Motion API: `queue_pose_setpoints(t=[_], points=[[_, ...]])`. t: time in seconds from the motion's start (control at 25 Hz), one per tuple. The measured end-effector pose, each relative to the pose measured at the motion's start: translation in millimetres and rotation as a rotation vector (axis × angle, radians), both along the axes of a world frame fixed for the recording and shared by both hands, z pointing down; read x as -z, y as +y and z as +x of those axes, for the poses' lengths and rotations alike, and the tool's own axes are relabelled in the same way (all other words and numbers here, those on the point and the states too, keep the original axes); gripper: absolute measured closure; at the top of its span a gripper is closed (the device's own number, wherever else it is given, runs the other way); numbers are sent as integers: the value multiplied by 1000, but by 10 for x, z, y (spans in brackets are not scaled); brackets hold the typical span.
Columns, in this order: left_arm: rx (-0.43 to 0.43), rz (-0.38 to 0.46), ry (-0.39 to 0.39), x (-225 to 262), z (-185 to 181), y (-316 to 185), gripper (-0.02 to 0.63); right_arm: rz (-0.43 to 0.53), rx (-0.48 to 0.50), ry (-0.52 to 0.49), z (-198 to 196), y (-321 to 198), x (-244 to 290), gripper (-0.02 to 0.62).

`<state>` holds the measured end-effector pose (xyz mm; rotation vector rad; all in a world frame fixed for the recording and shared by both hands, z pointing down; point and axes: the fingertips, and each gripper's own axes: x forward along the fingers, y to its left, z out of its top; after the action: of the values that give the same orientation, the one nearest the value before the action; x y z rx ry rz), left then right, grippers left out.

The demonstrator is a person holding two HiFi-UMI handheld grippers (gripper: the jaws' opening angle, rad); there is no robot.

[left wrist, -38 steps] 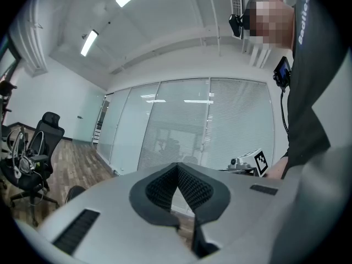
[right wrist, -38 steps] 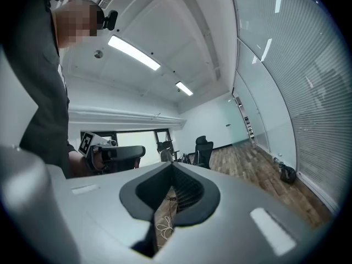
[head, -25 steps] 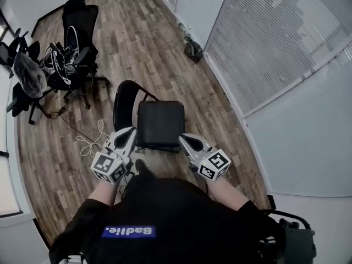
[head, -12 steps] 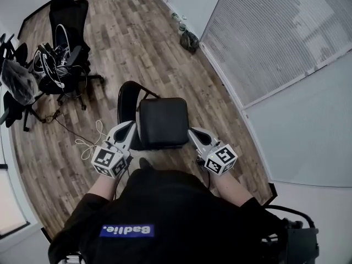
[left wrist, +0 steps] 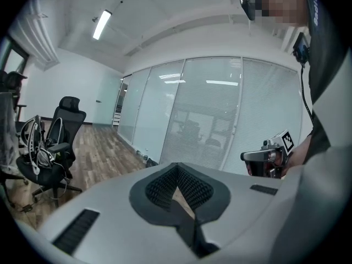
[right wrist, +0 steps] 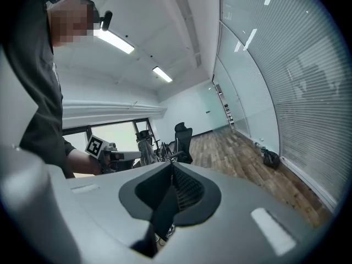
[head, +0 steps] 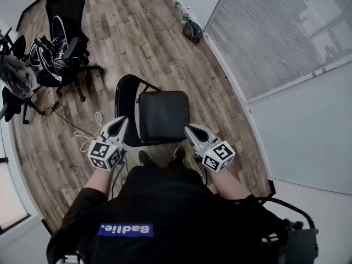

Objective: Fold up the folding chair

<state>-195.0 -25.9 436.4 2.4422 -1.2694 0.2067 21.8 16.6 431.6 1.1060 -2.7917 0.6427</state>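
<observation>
A black folding chair (head: 162,115) stands unfolded on the wood floor, its square seat facing up and its curved backrest (head: 125,100) at the left. My left gripper (head: 120,122) is shut and empty, just left of the seat's near corner, beside the backrest. My right gripper (head: 190,130) is shut and empty too, by the seat's near right corner. Neither visibly touches the chair. In the left gripper view the closed jaws (left wrist: 177,188) point at the glass wall, with the right gripper (left wrist: 268,157) off to the right. The right gripper view shows closed jaws (right wrist: 171,187) and the left gripper (right wrist: 104,150) opposite.
An office chair (head: 63,48) draped with cables stands at the far left, and another chair (head: 14,81) at the left edge. A white cable (head: 91,136) lies on the floor left of the folding chair. A dark bag (head: 192,31) sits by the glass wall (head: 275,43).
Both grippers have sunk and spread apart to either side of the seat's near edge. The person's feet now show below the seat.
</observation>
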Motion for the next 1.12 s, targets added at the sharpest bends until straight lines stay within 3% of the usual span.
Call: queue_pose_setpoints(t=[0.72, 1.12], points=[[216, -240, -192, -1059, -321, -344, 598, -125, 97, 8, 520, -539, -769, 548], [233, -358, -270, -1639, -622, -497, 469, -250, 81, 56, 681, -688, -1527, 476]])
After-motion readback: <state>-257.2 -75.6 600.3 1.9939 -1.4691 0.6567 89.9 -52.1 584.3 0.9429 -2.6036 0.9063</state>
